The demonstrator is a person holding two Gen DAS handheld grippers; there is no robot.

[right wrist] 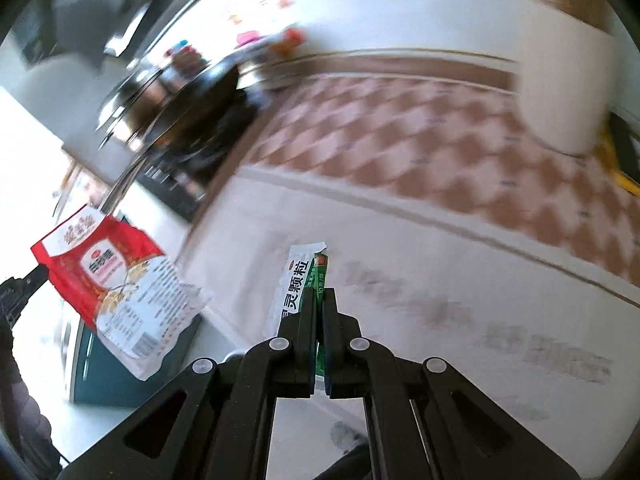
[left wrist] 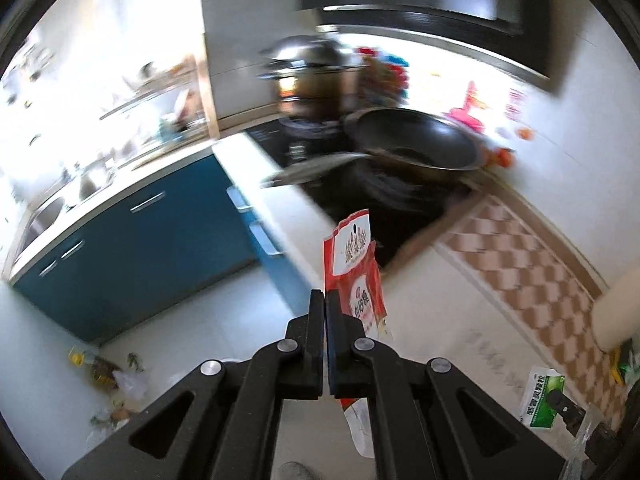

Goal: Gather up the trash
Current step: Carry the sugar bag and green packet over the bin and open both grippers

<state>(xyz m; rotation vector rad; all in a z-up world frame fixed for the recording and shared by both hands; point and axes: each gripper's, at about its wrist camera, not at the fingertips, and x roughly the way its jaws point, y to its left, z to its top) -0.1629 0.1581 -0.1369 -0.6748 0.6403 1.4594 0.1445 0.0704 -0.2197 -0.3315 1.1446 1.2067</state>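
Note:
My left gripper (left wrist: 325, 294) is shut on a red and white food wrapper (left wrist: 354, 264) and holds it in the air beside the white counter. The same wrapper shows at the left of the right wrist view (right wrist: 116, 280). My right gripper (right wrist: 319, 292) is shut on a green and white sachet (right wrist: 298, 280), also held in the air. That sachet shows at the lower right of the left wrist view (left wrist: 542, 396). Both views are tilted and blurred.
A black wok (left wrist: 420, 144) and a steel pot (left wrist: 312, 76) stand on the dark stove. Blue cabinets (left wrist: 132, 240) run under the counter and sink (left wrist: 52, 208). Scraps and a plastic bag (left wrist: 116, 380) lie on the white floor. A checked tile band (right wrist: 440, 148) crosses the wall.

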